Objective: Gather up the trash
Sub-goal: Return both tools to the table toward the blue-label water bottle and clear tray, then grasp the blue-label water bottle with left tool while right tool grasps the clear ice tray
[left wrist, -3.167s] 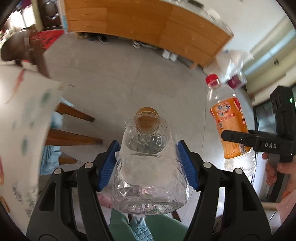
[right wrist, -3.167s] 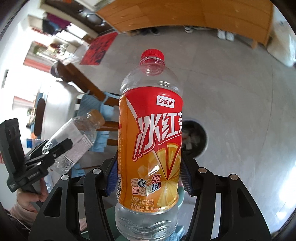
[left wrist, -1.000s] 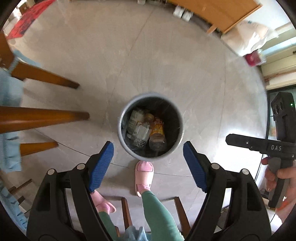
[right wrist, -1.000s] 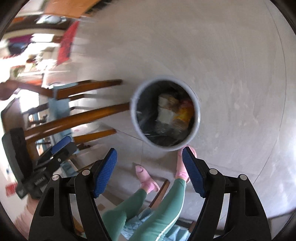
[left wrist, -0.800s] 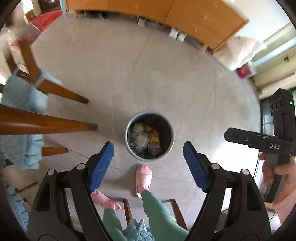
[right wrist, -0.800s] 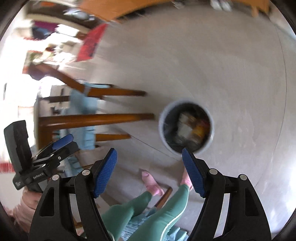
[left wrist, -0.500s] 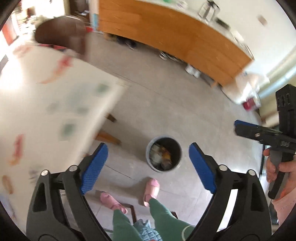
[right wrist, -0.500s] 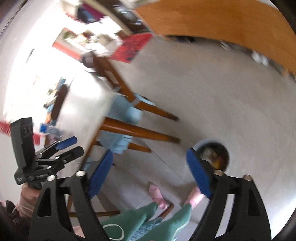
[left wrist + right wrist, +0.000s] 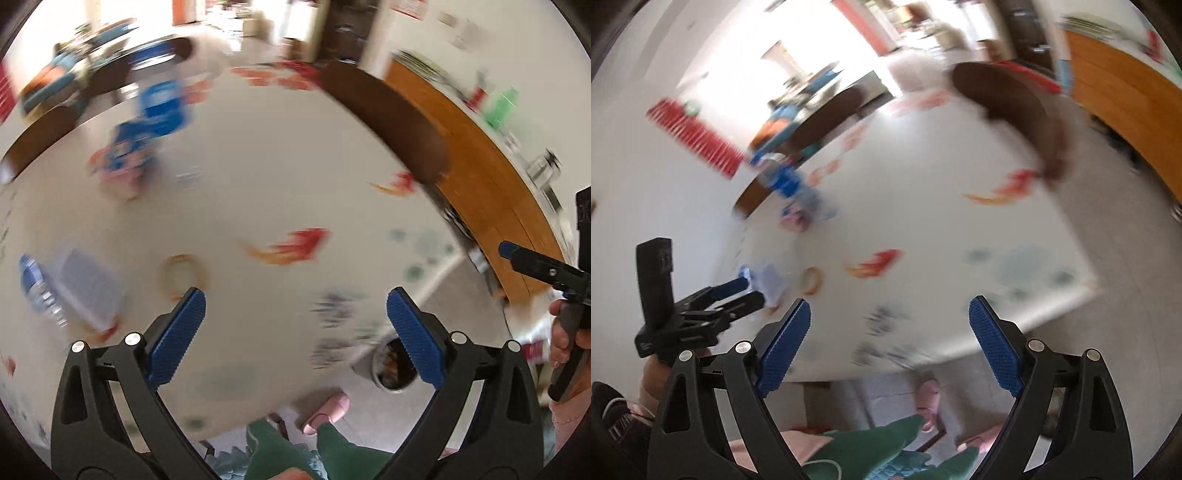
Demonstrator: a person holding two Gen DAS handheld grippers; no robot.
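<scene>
Left tool [image 9: 295, 343]: blue-padded jaws set wide, nothing between them, held above the near part of the worktop [image 9: 277, 177].
Right tool [image 9: 890, 343]: jaws likewise wide and bare, above the worktop's near edge.
Worktop: white cover printed with red-orange fish; both views are motion-blurred.
Bottle, lying [image 9: 40, 291]: clear with blue cap, at the near left of the worktop, just beside a pale flat box [image 9: 88, 284].
Tape ring [image 9: 183, 275]: tan, on the worktop just beyond the left tool's left pad.
Bottle, blue label [image 9: 162, 107]: at the far left of the worktop; detail is blurred.
Trash bin [image 9: 391, 369]: on the floor off the worktop's near right corner, partly behind the left tool's right pad; contents are indistinct.
</scene>
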